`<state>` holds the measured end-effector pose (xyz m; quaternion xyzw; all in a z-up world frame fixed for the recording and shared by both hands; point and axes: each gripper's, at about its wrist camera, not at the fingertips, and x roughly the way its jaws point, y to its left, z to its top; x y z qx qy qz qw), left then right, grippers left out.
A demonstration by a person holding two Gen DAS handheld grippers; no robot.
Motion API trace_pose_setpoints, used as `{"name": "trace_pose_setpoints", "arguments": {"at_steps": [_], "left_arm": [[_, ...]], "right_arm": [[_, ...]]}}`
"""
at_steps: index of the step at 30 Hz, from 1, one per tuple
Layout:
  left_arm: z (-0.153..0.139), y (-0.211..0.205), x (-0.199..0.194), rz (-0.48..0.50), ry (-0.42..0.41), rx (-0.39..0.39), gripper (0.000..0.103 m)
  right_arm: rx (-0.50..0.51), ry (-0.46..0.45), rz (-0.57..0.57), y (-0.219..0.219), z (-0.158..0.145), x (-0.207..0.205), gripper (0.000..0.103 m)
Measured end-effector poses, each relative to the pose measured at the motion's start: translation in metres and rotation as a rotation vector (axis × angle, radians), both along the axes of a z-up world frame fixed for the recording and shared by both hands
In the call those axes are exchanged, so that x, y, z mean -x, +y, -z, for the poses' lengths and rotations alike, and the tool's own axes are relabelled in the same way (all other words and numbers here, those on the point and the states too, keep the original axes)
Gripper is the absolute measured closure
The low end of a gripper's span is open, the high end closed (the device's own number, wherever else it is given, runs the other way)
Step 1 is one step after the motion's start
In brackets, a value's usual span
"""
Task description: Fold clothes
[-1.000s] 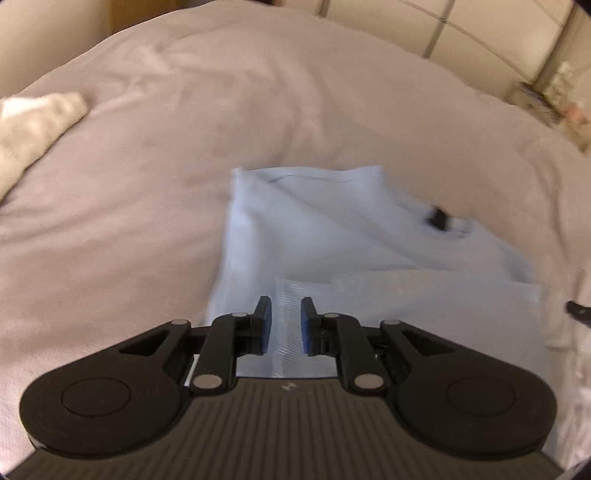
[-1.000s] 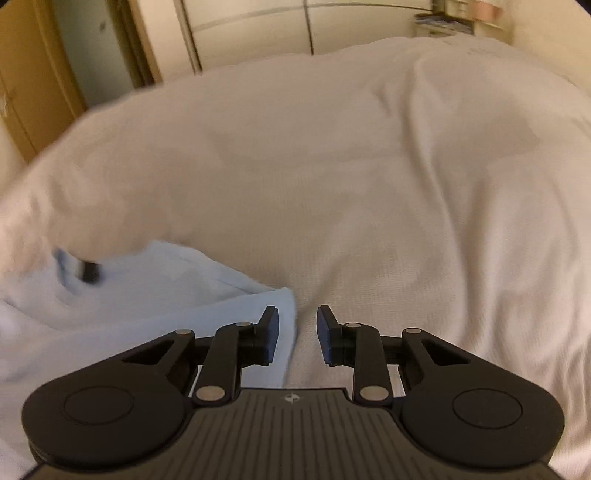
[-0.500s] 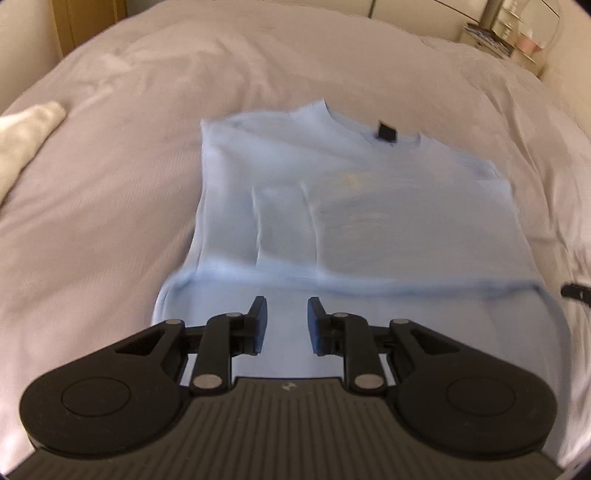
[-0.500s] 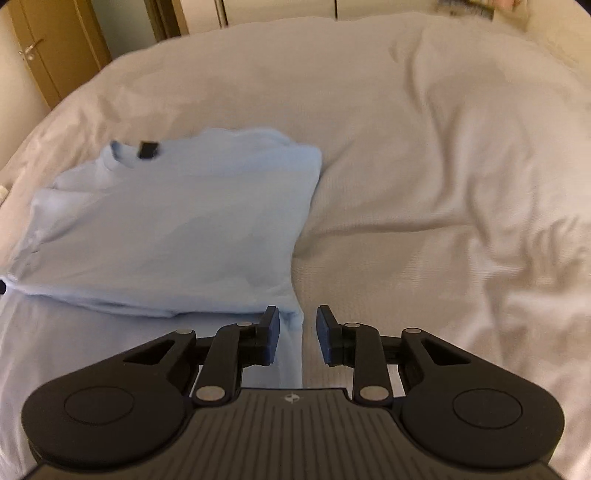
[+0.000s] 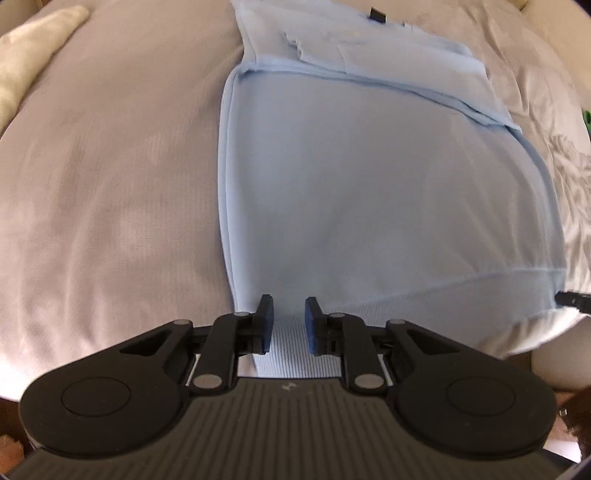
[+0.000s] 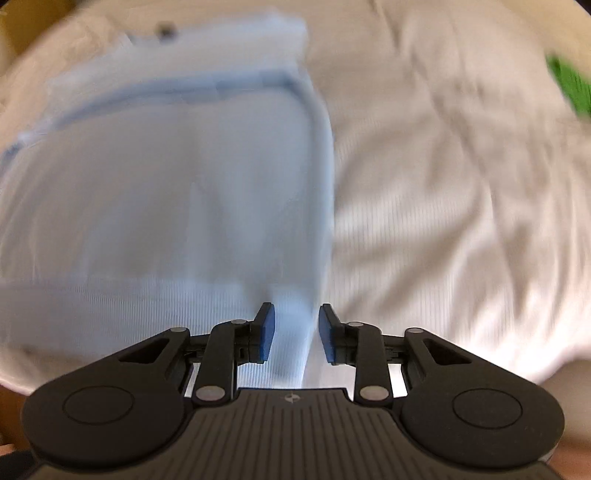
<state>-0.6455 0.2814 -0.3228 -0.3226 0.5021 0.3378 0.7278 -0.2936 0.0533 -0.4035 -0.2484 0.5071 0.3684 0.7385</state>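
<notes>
the light blue shirt (image 5: 369,192) lies flat on the bed (image 5: 110,166), its long body running straight away from both sets of jaws, with its ribbed bottom hem nearest them and the collar with a dark label (image 5: 377,14) at the far end. up there the sleeves appear turned in over the chest, making a doubled band across the far part of the shirt.

the left gripper (image 5: 287,325) sits at the hem's left corner. its jaws are narrowly apart and the ribbed hem runs into the gap between the blue pads, but i cannot tell whether they press on the cloth. the right gripper (image 6: 295,328) is at the hem's right corner, where the shirt's (image 6: 159,192) right edge runs into the gap between its jaws. those stand a little wider, with space showing on either side of the cloth, so they look open around the edge rather than clamped. that view is blurred, so this is not certain. the tip of the right gripper also shows just to the right of the left jaws, at the hem's far corner.

in my judgement the step in hand is the lengthwise fold, with both corners of the hem being addressed. the next move calls for a firm pinch on both corners, taking every layer of the hem, then an even lift and carry away from the jaws toward the collar, keeping the hem taut and level so the edges line up.

a pale towel (image 5: 33,70) lies far to the left of the left jaws, and something green (image 6: 569,88) far to the right of the right jaws.
</notes>
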Motion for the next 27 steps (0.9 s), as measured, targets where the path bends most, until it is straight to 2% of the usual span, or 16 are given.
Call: {"name": "trace_pose_setpoints", "arguments": {"at_steps": [4, 6, 8, 10, 14, 17, 24, 27], "left_arm": [[-0.04, -0.007, 0.001, -0.012, 0.025, -0.023, 0.084], [-0.059, -0.011, -0.005, -0.026, 0.027, -0.037, 0.083], [-0.078, -0.016, -0.014, -0.037, 0.029, -0.058, 0.078], [-0.096, -0.02, -0.022, -0.049, 0.031, -0.079, 0.076], [-0.129, -0.035, -0.037, -0.072, 0.035, -0.124, 0.073], [-0.144, -0.06, -0.044, -0.095, 0.037, -0.158, 0.07], [-0.17, -0.138, -0.059, -0.136, 0.031, -0.217, 0.067], [-0.181, -0.171, -0.064, -0.14, 0.02, -0.239, 0.065]], "right_arm": [[-0.02, 0.079, 0.11, -0.009, -0.029, 0.018, 0.073], [-0.066, 0.073, 0.099, -0.001, -0.055, 0.026, 0.072], [-0.101, 0.067, 0.088, 0.008, -0.079, 0.033, 0.07], [-0.126, 0.063, 0.081, 0.018, -0.099, 0.035, 0.058], [-0.158, 0.068, 0.055, 0.021, -0.129, 0.034, 0.051], [-0.169, 0.079, 0.024, 0.015, -0.148, 0.033, 0.041], [-0.197, 0.079, -0.083, -0.045, -0.175, 0.038, 0.038], [-0.203, 0.072, -0.098, -0.075, -0.183, 0.036, 0.033]]}}
